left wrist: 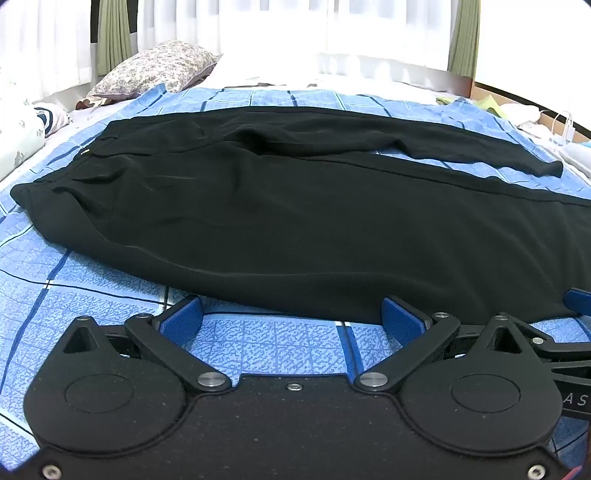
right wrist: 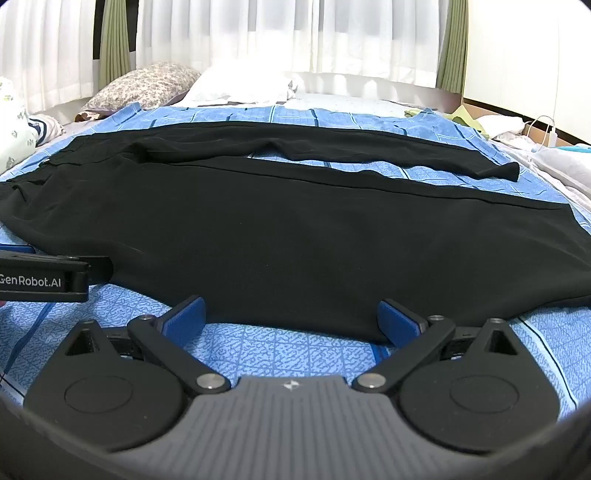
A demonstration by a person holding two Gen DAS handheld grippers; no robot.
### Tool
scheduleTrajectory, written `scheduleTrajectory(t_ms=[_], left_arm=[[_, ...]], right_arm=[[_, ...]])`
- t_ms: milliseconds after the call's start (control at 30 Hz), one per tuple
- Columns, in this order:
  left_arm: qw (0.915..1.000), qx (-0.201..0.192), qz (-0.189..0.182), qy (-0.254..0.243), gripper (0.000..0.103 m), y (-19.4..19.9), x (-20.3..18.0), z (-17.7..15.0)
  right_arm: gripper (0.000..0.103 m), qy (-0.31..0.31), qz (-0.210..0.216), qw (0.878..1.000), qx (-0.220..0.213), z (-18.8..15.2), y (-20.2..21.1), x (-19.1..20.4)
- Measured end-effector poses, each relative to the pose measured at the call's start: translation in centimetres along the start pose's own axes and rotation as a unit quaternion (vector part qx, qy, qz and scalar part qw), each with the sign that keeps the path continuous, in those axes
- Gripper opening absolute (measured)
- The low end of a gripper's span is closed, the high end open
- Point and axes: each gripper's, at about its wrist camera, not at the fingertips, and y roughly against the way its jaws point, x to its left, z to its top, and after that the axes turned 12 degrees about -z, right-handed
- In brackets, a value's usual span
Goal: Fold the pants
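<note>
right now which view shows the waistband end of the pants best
The left wrist view: the pants' waistband lies whole at the left there, folds and a small metal fastener visible. In the right wrist view that end runs off the left edge, flattened and dark, with little detail.

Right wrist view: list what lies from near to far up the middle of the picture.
Right claw, open → blue checked bedspread → near leg of the black pants → strip of bedspread → far leg → white pillow → white curtains.
</note>
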Motion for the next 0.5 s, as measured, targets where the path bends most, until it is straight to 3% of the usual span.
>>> scheduleTrajectory(t_ms=[500], left_arm=[[1.0, -0.001, 0.0, 0.001, 0.103, 0.01, 0.01, 0.0]], right_arm=[[0.103, 0.0, 0.0, 1.0, 0.0, 0.05, 0.14, -0.06]])
